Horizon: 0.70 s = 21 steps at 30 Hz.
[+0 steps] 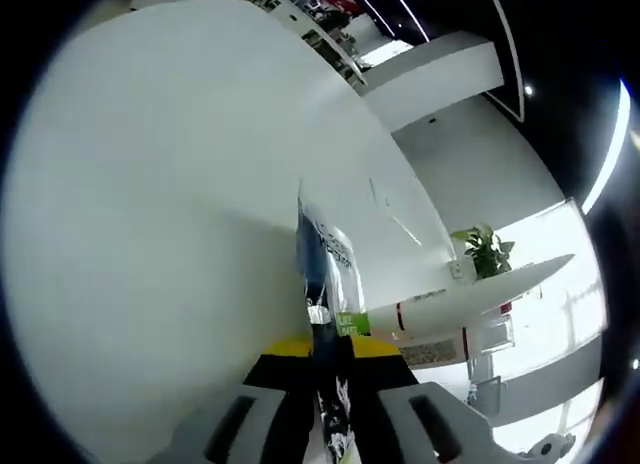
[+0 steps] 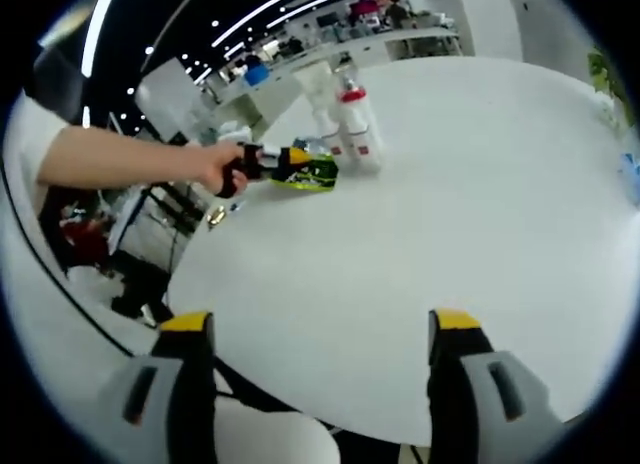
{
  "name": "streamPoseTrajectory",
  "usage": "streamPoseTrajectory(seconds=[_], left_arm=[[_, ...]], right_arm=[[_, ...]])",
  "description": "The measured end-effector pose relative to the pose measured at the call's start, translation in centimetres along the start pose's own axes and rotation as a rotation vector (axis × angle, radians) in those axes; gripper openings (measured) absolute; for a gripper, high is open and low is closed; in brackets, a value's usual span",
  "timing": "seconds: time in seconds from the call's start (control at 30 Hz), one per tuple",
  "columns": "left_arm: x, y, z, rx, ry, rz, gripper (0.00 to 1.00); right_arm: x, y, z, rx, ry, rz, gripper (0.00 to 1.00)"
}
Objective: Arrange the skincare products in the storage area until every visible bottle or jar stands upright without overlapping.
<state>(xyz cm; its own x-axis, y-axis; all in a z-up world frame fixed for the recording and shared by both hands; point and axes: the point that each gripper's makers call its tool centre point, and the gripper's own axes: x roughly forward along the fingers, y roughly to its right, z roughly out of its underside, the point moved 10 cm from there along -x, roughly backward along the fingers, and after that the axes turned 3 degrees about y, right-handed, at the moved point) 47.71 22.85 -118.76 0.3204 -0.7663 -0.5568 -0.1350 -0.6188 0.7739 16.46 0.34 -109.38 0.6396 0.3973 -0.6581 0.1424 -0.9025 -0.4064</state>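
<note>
My left gripper (image 1: 327,352) is shut on a flat silver and dark packet (image 1: 326,246) with a green patch, held edge-on just over the white table (image 1: 150,234). In the right gripper view a person's hand holds that left gripper (image 2: 262,165) at the table's far side, with the green and yellow packet (image 2: 308,172) low by the tabletop. Right beside it stand two white bottles (image 2: 358,132) with red labels, upright and close together. My right gripper (image 2: 320,326) is open over the table's near edge with nothing between its jaws.
The round white table (image 2: 400,264) ends close in front of my right jaws. A small shiny item (image 2: 216,216) lies near its left edge, with dark chairs (image 2: 120,274) beyond. A potted plant (image 1: 486,250) and white counters stand past the table.
</note>
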Motion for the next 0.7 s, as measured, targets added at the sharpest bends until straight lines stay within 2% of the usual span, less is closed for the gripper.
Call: streamPoseTrajectory(seconds=[0.13,0.43,0.6,0.7], left_arm=[[-0.2,0.3,-0.1,-0.005,-0.007,-0.007,0.12],[-1.2,0.7,-0.3,0.002,-0.02,-0.046,0.25],[-1.3,1.1,-0.4,0.047,-0.043,-0.086,0.3],[-1.5,1.3,-0.6,0.116,-0.072,-0.117,0.32]], right_arm=[[0.3,0.1,-0.1,-0.003,-0.002,-0.016,0.86],[0.6,-0.3,0.0,-0.013,-0.016,-0.076,0.85],[0.5,0.3,0.2,-0.018,-0.024,-0.09,0.85],[0.6,0.5,0.3,-0.015,-0.024,-0.092,0.85]])
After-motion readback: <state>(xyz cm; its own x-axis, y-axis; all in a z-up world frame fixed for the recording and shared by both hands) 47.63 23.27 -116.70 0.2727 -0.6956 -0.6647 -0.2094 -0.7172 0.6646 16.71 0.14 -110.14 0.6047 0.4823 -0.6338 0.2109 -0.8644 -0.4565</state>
